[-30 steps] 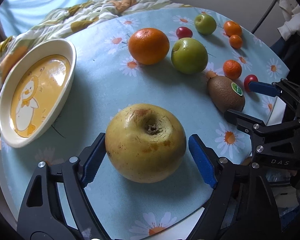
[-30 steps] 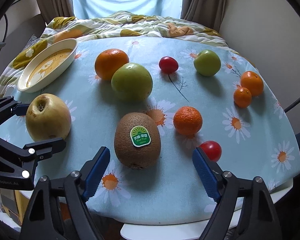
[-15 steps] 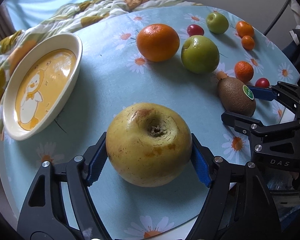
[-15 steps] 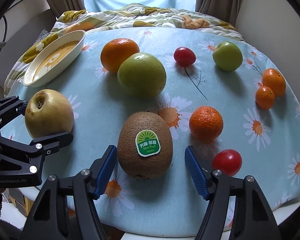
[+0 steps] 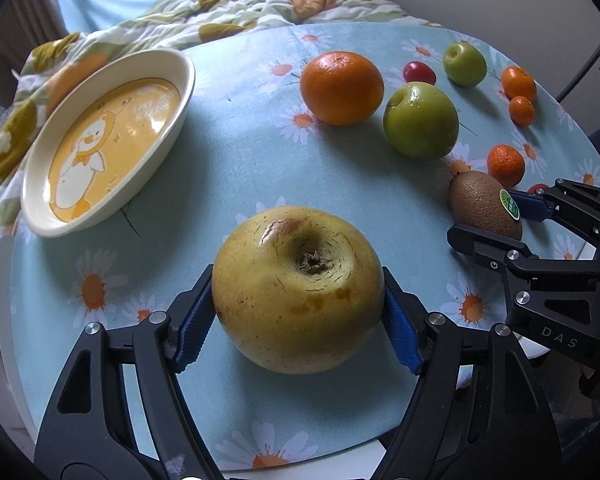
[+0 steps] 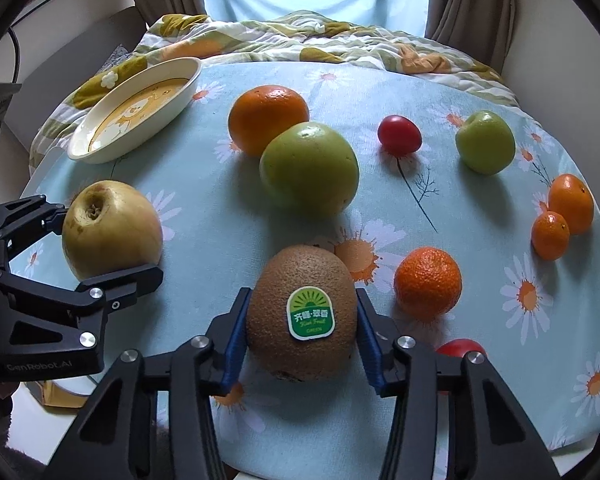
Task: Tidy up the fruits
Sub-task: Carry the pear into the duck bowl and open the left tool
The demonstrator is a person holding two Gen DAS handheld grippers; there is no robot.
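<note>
My left gripper is shut on a big yellow pear near the table's front edge; both blue pads press its sides. It also shows in the right wrist view. My right gripper is shut on a brown kiwi with a green sticker, also seen in the left wrist view. A cream oval dish with a duck picture lies at the left, also in the right wrist view.
On the daisy tablecloth lie a large orange, a big green apple, a small green apple, a cherry tomato, several mandarins and another tomato. A quilt lies behind.
Both grippers have closed: the left jaws came in onto the pear, the right jaws onto the kiwi. Both moved forward a little toward their fruit.
</note>
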